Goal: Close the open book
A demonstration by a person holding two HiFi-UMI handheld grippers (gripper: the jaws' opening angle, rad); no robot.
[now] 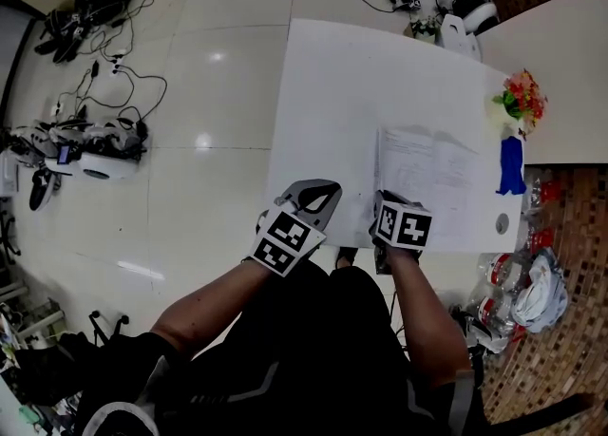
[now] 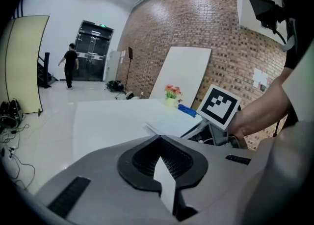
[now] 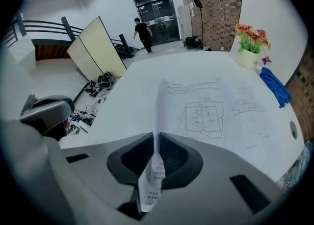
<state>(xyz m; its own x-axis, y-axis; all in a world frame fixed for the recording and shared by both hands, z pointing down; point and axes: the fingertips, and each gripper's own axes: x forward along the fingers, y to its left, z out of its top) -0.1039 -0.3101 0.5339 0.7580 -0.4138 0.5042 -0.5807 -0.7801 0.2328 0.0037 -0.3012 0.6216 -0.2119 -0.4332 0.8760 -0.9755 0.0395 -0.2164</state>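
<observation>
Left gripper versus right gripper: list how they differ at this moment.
The right gripper pinches a printed page of the open book; the left gripper pinches a blank white slip. The right gripper sits at the book's near edge; the left gripper sits left of it, by the table's near corner. Both are shut.

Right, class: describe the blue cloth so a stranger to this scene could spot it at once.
Start at the white table and find the open book. Past the book's right side, along the table's edge, stands a pot of flowers; the cloth lies on its near side. It is the only blue thing on the table, soft and crumpled.
</observation>
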